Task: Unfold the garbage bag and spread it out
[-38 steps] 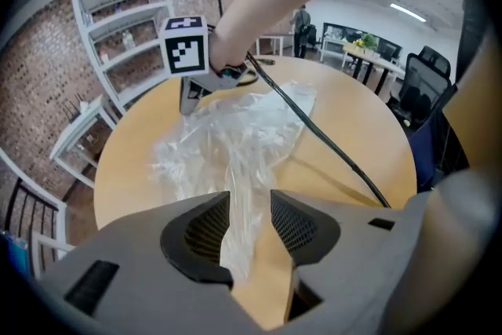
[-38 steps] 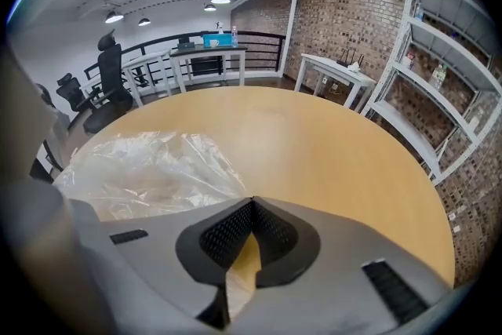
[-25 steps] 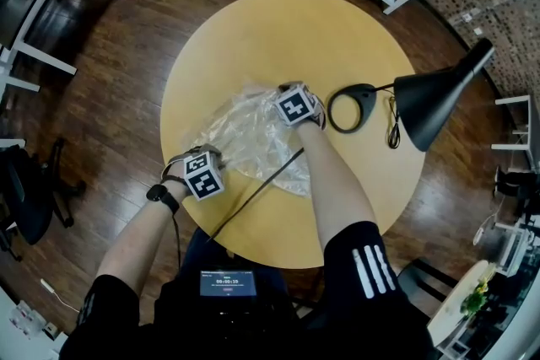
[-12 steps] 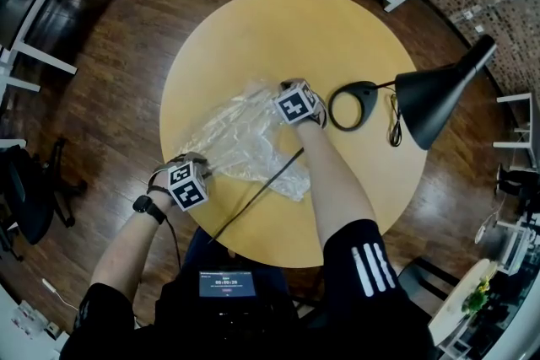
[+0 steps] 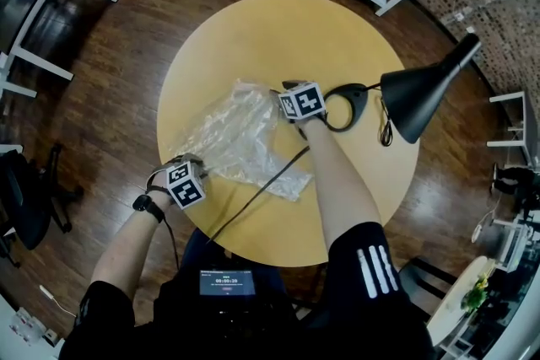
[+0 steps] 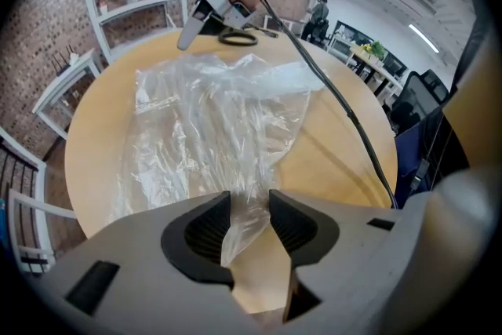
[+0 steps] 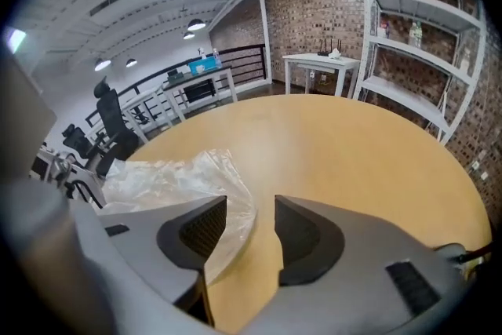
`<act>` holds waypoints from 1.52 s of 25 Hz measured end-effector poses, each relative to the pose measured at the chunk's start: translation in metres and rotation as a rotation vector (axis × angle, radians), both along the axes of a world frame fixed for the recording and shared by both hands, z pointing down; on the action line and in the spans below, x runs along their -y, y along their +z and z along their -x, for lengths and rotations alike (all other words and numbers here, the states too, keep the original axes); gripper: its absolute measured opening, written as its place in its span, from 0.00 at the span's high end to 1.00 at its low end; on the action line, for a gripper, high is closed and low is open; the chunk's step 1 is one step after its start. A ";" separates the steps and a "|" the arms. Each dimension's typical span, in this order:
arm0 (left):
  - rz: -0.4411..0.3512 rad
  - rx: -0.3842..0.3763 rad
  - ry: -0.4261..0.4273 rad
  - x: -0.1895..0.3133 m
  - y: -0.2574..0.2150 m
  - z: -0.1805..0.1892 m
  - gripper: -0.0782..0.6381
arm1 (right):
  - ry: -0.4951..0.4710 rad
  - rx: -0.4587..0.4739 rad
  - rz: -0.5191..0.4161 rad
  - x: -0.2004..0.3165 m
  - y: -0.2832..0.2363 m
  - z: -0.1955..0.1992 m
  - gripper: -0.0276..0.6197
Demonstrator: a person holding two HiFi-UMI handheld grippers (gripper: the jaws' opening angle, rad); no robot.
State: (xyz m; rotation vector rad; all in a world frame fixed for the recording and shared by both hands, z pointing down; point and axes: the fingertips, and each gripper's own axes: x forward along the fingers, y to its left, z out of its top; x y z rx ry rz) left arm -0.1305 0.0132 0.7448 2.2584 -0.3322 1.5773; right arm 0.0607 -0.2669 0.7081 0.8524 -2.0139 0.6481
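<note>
Sprawling crumpled across the counter [image 5: 253, 38] middle, the garbage bag [image 5: 232, 135] trails into the left tongs [image 6: 249, 200] and right tongs [image 7: 250, 208] — both just opened, jaws apart, seemingly not pinching it.

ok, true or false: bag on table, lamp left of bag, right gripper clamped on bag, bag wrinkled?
The garbage bag lies on the round table. True.
The lamp stands left of the bag in the head view. False: it stands right of it.
The right gripper is clamped on the bag. False: its jaws have just opened, the bag's edge loose between them.
The bag is wrinkled, not flat. True.
</note>
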 end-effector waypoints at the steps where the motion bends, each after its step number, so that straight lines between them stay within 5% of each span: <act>1: -0.005 0.004 0.001 0.001 0.000 0.001 0.67 | 0.004 0.030 0.014 -0.003 -0.006 0.002 0.62; 8: -0.125 -0.018 -0.024 0.019 -0.034 0.000 0.67 | 0.009 0.150 0.010 -0.024 -0.054 0.008 0.62; 15: -0.235 -0.123 0.035 0.014 -0.084 -0.050 0.67 | 0.033 0.124 0.109 -0.073 -0.044 -0.002 0.62; 21: -0.174 -0.116 0.129 -0.020 -0.047 -0.098 0.67 | 0.043 0.152 0.234 -0.127 -0.014 0.008 0.61; 33: -0.055 -0.053 0.164 -0.036 -0.001 -0.114 0.65 | 0.148 0.425 0.437 -0.167 0.003 0.041 0.61; 38: -0.039 -0.055 0.160 -0.039 0.001 -0.114 0.65 | 0.128 0.411 0.410 -0.169 0.010 0.048 0.85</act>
